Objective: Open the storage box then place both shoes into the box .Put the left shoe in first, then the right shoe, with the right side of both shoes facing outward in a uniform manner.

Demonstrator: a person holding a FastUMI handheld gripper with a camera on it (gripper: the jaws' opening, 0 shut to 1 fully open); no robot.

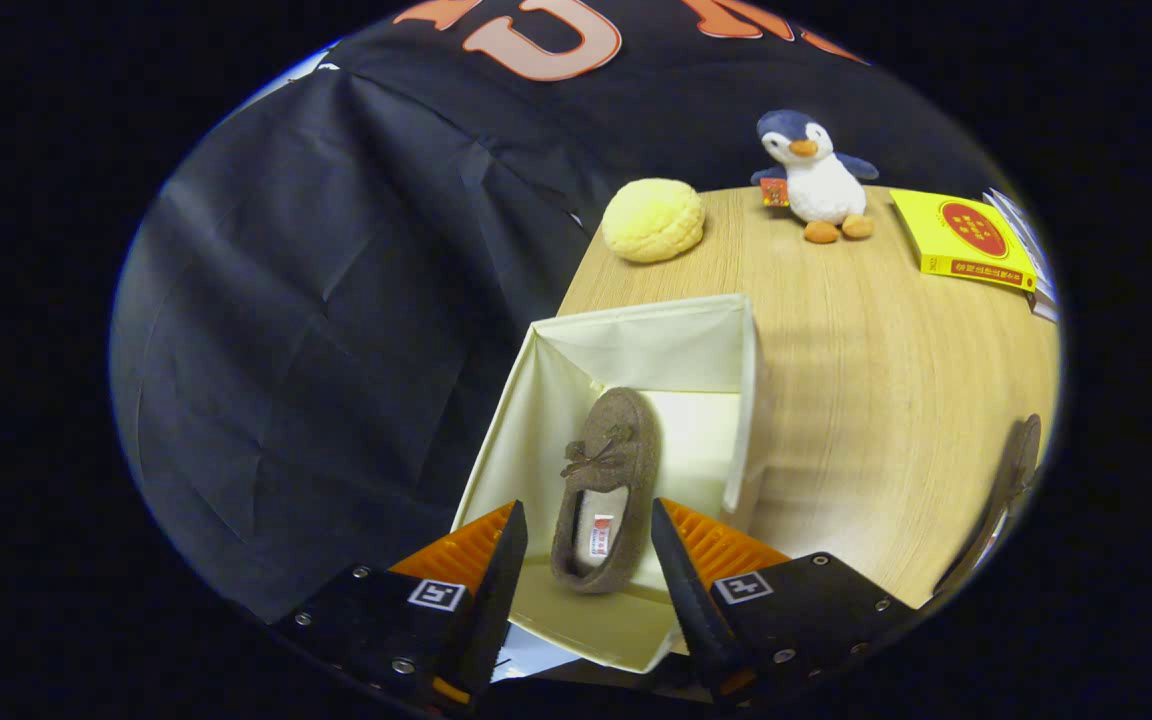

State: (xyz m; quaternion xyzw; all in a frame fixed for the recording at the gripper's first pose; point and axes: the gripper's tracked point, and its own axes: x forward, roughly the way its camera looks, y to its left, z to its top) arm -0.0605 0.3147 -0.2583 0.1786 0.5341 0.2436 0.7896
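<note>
A brown slipper (604, 490) of felted, woolly fabric lies inside the open storage box (636, 345), sole down on the box floor, its rounded toe pointing to the far wall and its heel towards the near one. A small bow of the same fabric sits across its top, and a pale fleecy lining with a little sewn tag shows in the opening. The box is a soft, cream-coloured fabric cube with thin, slightly bowed walls and sharp folded corners; it stands on the left edge of a light wood-grain table (866, 400), close against the dark creased cloth wall (316, 330) on the left. The gripper (589, 560) hangs above the near part of the box with its two fingers spread wide apart, the slipper's heel showing in the gap between them; they hold nothing, and whether either finger brushes the shoe cannot be told. On the right edge of the table, well apart from the box, a second brown shoe (1011, 490) is seen edge-on and distorted. At the far end of the table lie a round, bumpy yellow bun-shaped cushion (653, 220), a plush penguin (816, 177) sitting upright to its right, and, further right, a flat yellow box (966, 240) with a red disc on its lid.
</note>
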